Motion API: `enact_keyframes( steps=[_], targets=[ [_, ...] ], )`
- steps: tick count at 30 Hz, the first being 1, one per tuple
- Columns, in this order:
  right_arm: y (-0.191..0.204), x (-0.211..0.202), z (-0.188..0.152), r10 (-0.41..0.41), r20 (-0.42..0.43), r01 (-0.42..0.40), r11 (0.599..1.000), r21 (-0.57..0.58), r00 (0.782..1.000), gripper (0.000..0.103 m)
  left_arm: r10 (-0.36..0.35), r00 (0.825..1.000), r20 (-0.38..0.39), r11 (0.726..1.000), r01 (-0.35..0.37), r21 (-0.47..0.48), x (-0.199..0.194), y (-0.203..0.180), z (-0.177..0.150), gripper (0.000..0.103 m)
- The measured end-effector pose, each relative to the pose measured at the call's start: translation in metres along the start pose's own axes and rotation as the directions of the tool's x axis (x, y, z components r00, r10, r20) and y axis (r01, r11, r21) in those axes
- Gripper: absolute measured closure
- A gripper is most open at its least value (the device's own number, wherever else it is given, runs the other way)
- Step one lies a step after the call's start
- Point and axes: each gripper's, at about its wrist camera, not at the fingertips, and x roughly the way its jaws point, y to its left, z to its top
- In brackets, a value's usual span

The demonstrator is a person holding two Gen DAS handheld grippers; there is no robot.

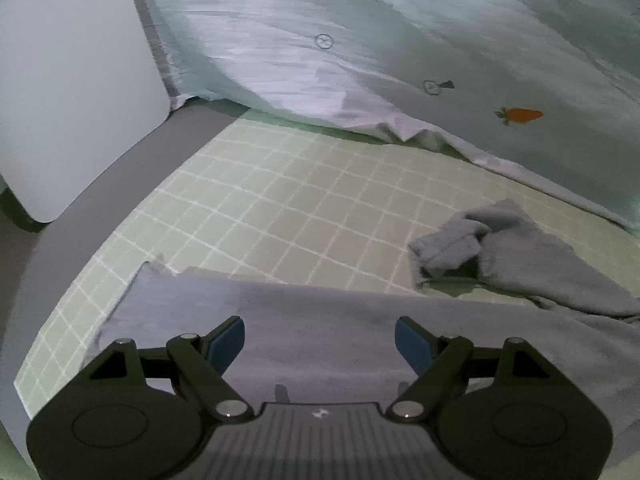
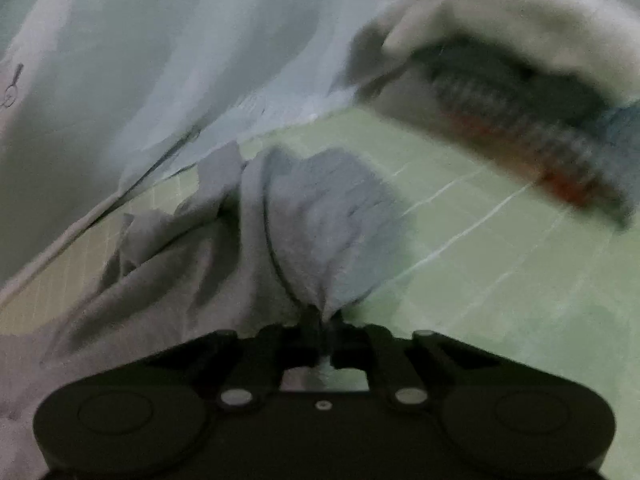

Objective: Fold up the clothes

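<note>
A grey garment [image 1: 320, 320] lies spread on a green checked sheet [image 1: 280, 200]. One rumpled part of it [image 1: 492, 248] is bunched at the right in the left wrist view. My left gripper [image 1: 319, 338] hangs open just above the flat grey cloth, its blue pads [image 1: 228, 340] apart with nothing between them. In the blurred right wrist view, my right gripper [image 2: 320, 332] is shut on a gathered fold of the grey garment [image 2: 320, 216], which rises in a bunch ahead of the jaws.
A pale quilt [image 1: 360, 40] with carrot prints covers the far side of the bed. A white board [image 1: 72, 92] stands at the left edge. A pile of other clothes [image 2: 520, 120] lies at the upper right in the right wrist view.
</note>
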Motion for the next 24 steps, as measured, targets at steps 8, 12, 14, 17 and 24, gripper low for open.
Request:
enact_keyframes(
  steps=[8, 12, 14, 17, 24],
  targets=[
    [-0.049, -0.098, -0.038, -0.344, 0.166, 0.365, 0.923, -0.118, 0.924, 0.101, -0.017, 1.000, -0.011, 1.000, 0.017, -0.014, 0.003, 0.005, -0.007, 0.020],
    [-0.072, -0.092, -0.061, -0.426, -0.020, 0.422, 0.900, -0.113, 0.904, 0.094, -0.034, 0.999, -0.042, 0.999, 0.033, -0.043, 0.011, 0.013, -0.007, 0.020],
    [-0.066, -0.095, -0.065, -0.444, -0.044, 0.437, 0.892, -0.112, 0.895, 0.073, -0.048, 0.998, -0.042, 0.998, 0.047, -0.042, 0.011, 0.014, -0.005, 0.020],
    [-0.047, -0.103, -0.064, -0.435, -0.011, 0.430, 0.895, -0.121, 0.901, 0.028, -0.073, 0.997, -0.033, 0.997, 0.072, -0.026, 0.009, 0.012, -0.001, 0.019],
    [0.027, -0.102, -0.063, -0.222, 0.030, 0.223, 0.953, -0.203, 0.975, 0.000, -0.131, 0.990, -0.051, 0.991, 0.131, 0.008, 0.024, -0.001, 0.014, 0.018]
  ],
)
